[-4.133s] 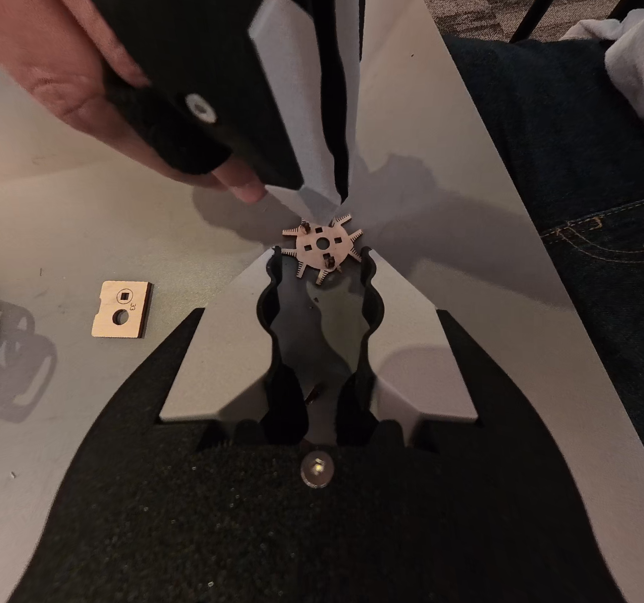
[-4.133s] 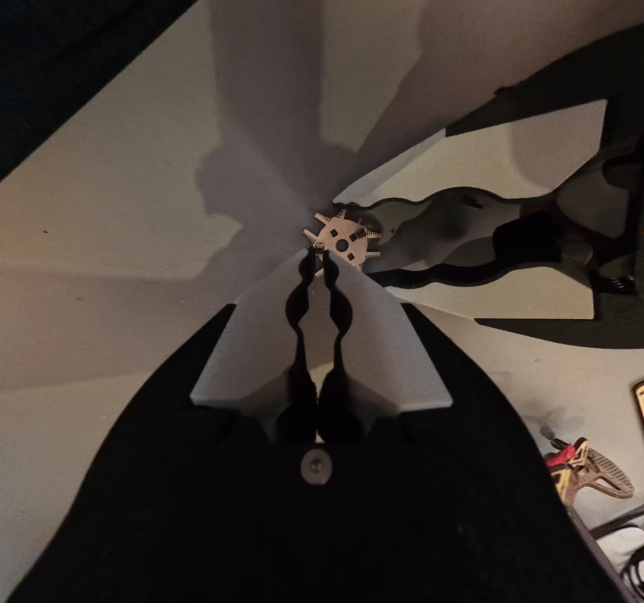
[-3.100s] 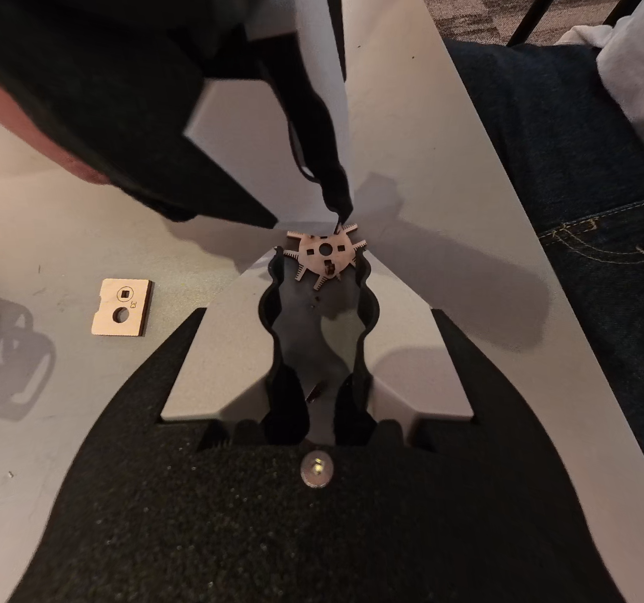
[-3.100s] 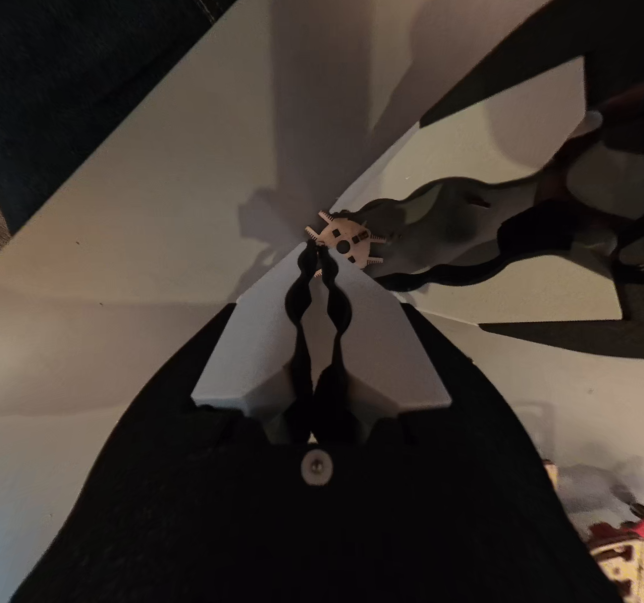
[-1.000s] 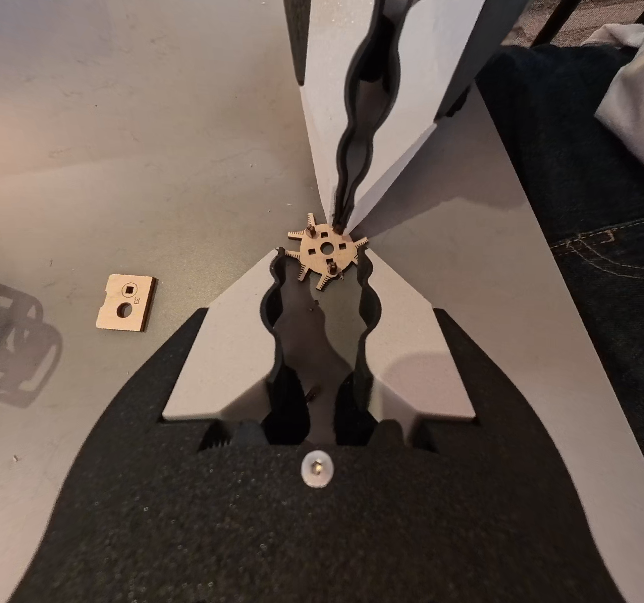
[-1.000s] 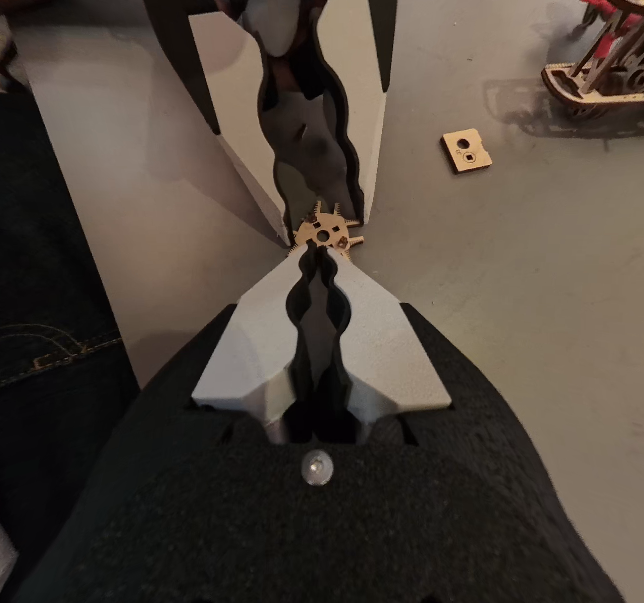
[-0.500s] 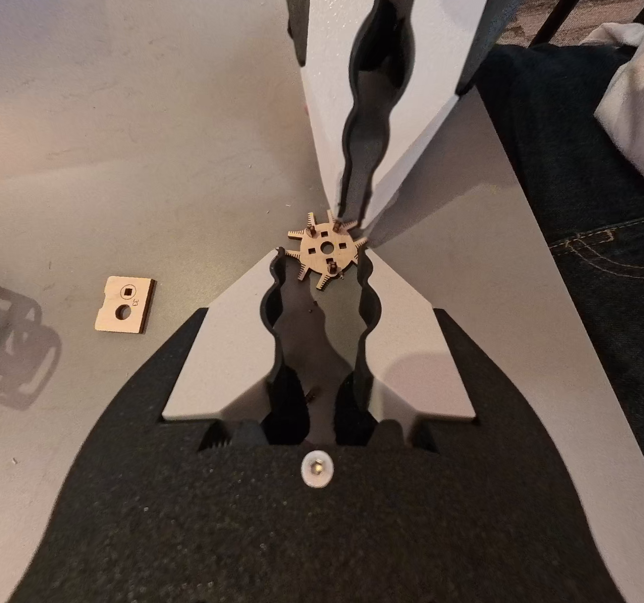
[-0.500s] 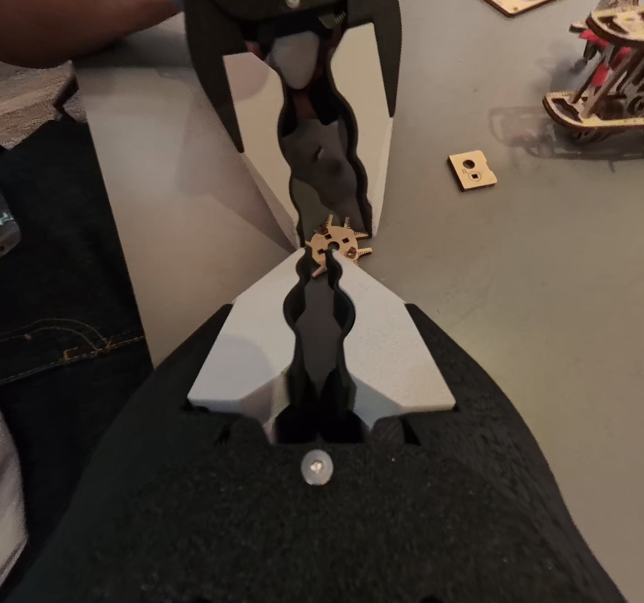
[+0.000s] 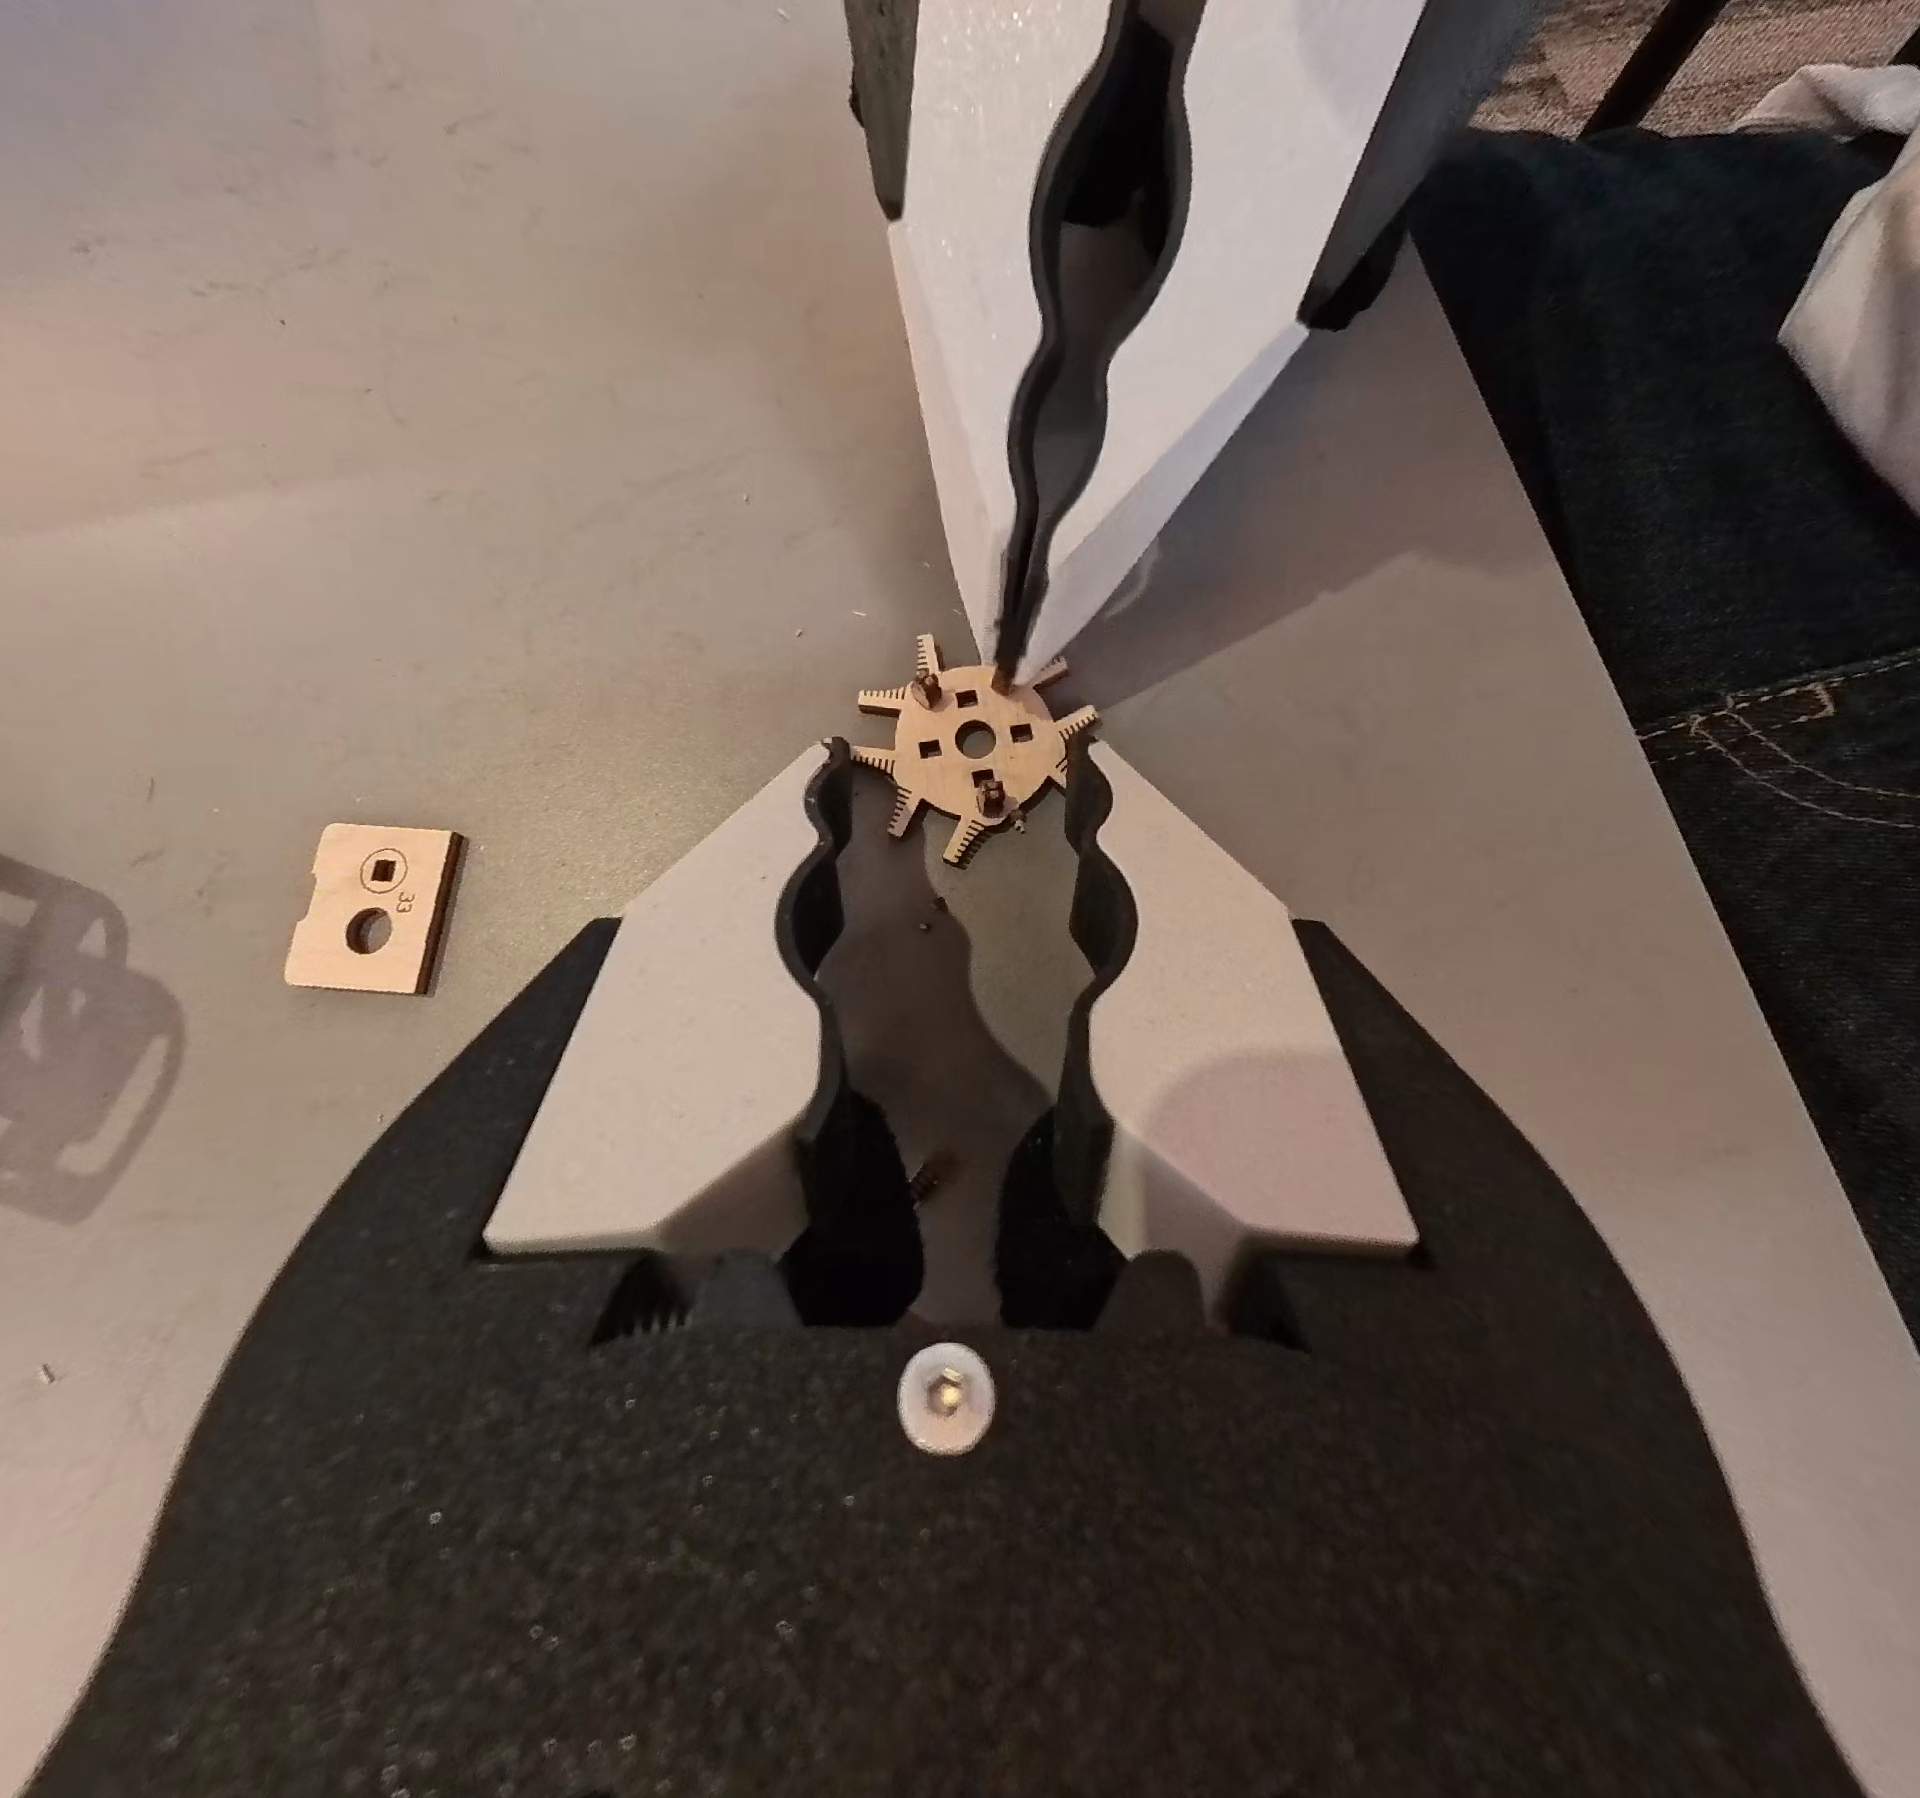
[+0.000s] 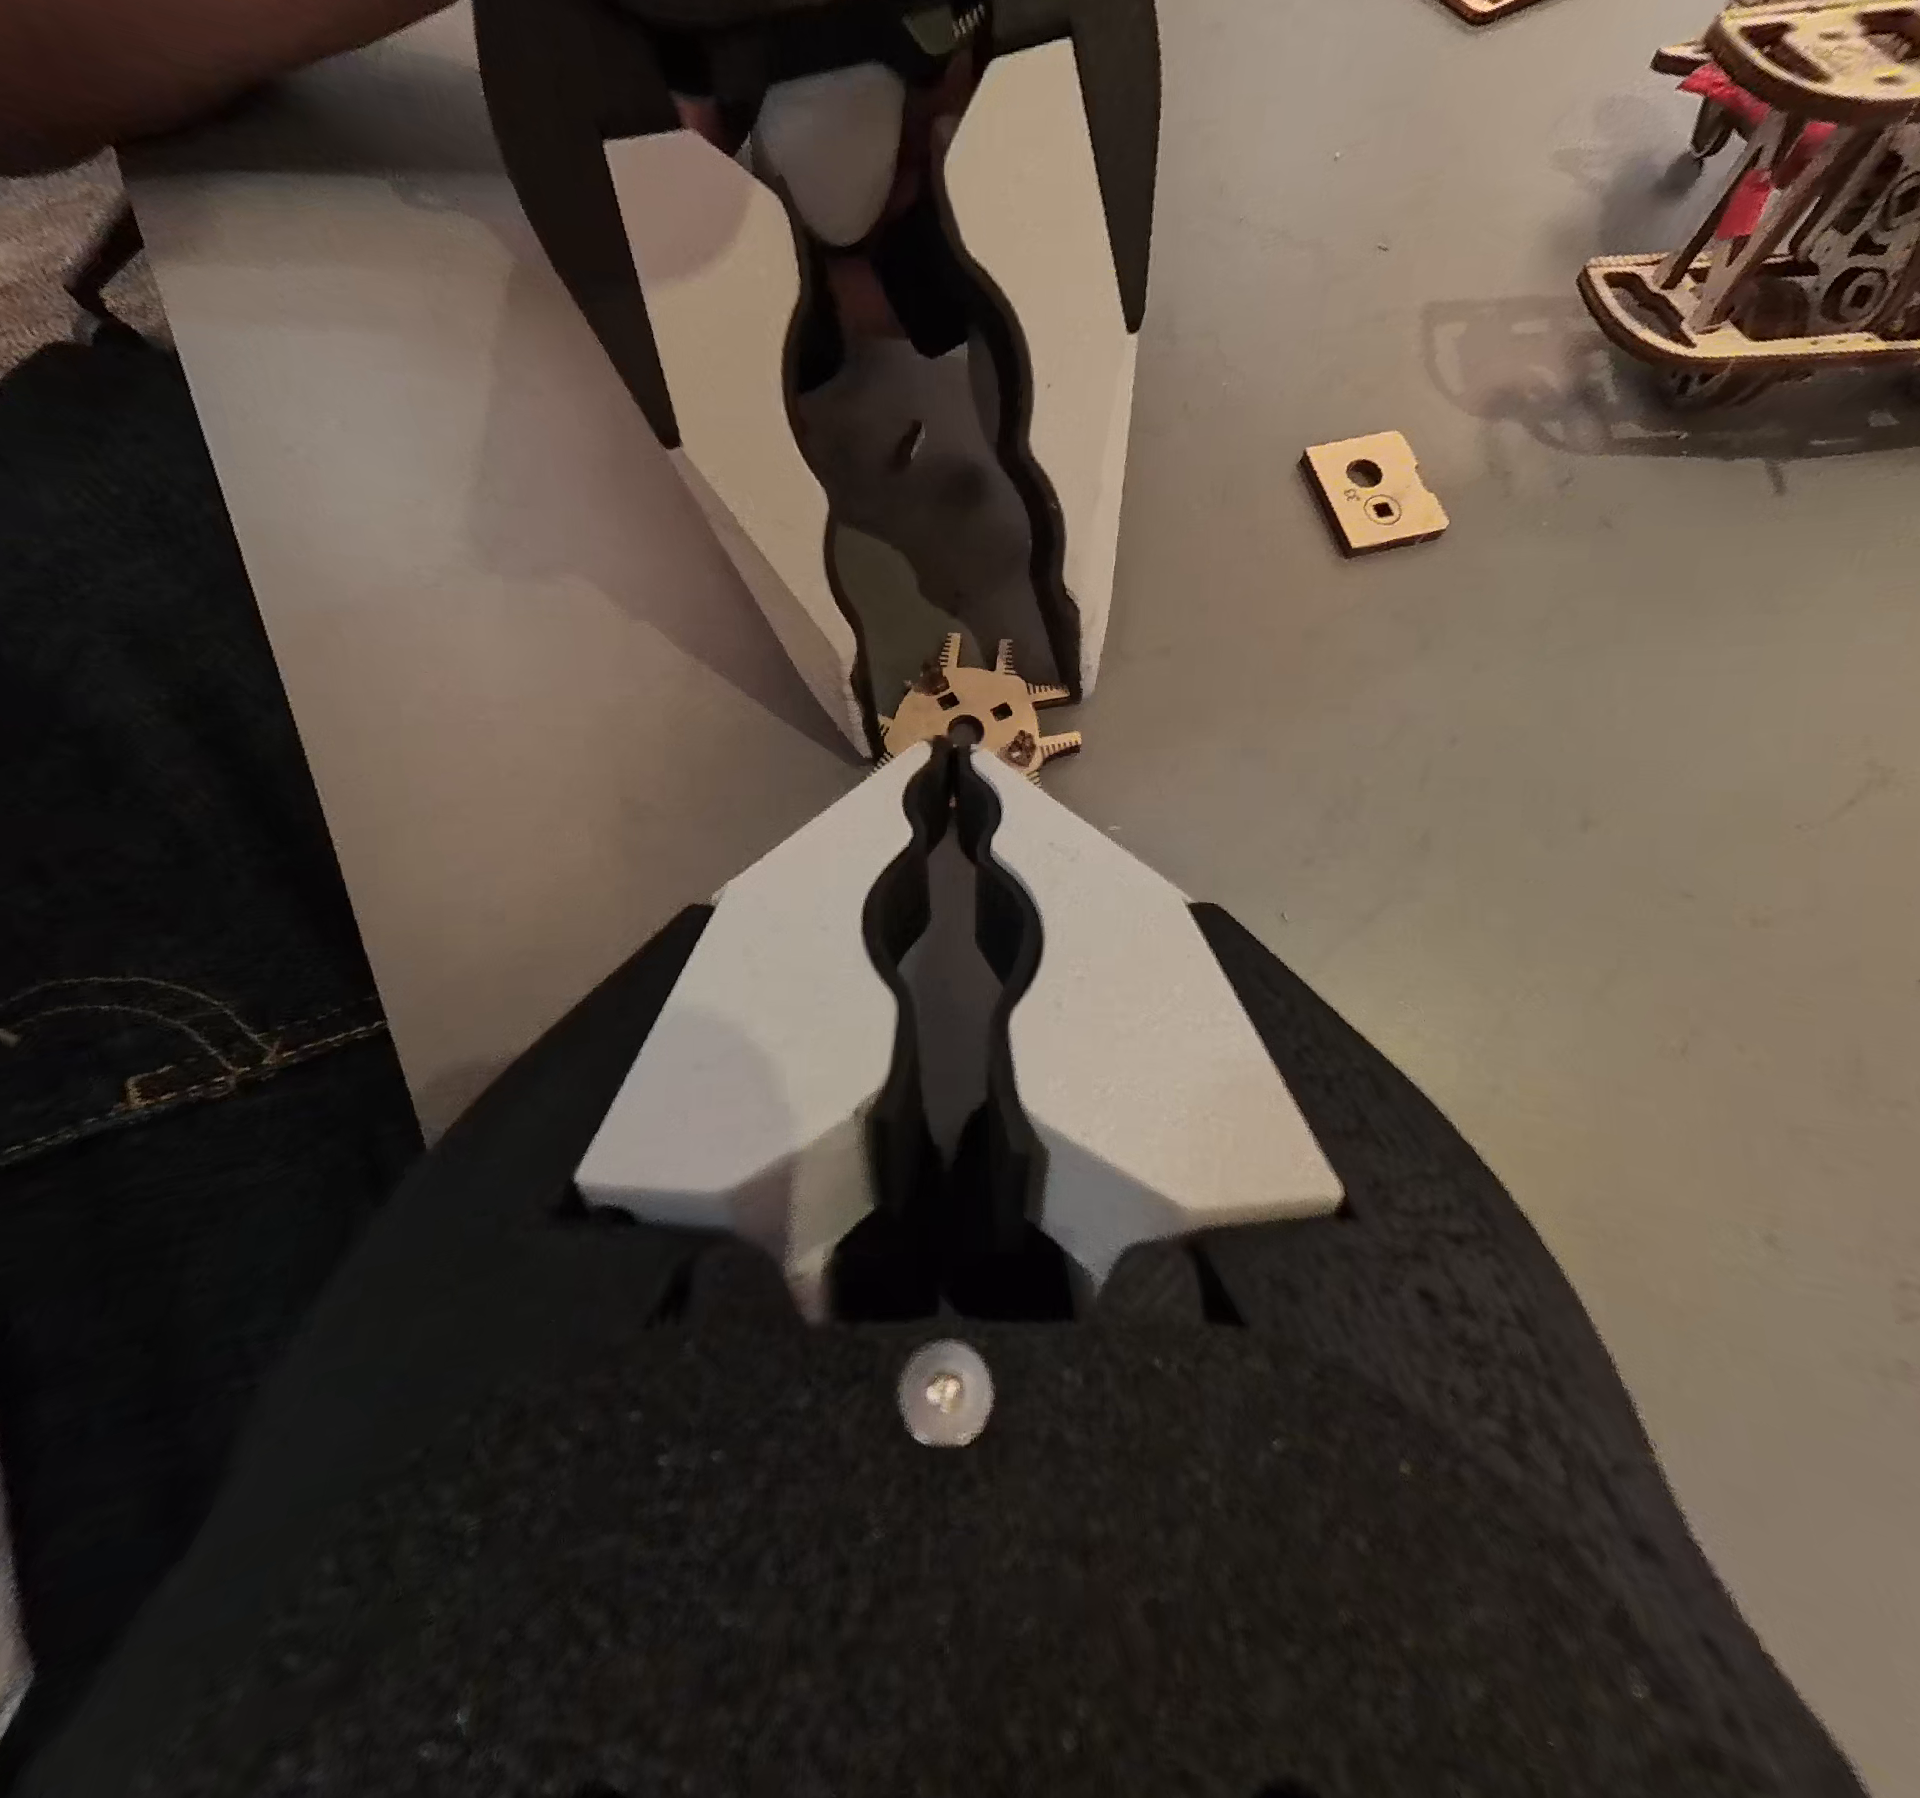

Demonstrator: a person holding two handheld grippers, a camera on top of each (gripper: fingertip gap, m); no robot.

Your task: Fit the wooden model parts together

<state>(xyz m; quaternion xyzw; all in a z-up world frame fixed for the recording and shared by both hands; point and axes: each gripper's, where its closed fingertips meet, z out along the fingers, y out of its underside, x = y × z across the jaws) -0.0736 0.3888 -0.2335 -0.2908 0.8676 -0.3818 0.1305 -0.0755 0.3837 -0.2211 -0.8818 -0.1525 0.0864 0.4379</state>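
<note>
Left gripper (image 9: 956,772) spread around wooden toothed disc (image 9: 975,742) flat on grey table (image 9: 416,398) near its edge; right gripper (image 9: 1013,662) opposite, pinching small peg (image 9: 1000,678) at disc's far rim; holed tile (image 9: 376,913) leftward.

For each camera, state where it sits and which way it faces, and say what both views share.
Left wrist view: on the left gripper, looking down its open fingers at the toothed wooden disc on the grey table; the right gripper faces it.
Right wrist view: on the right gripper, facing the opposite way; the left gripper and a forearm show.
Shared: disc, small wooden plate, both grippers.
</note>
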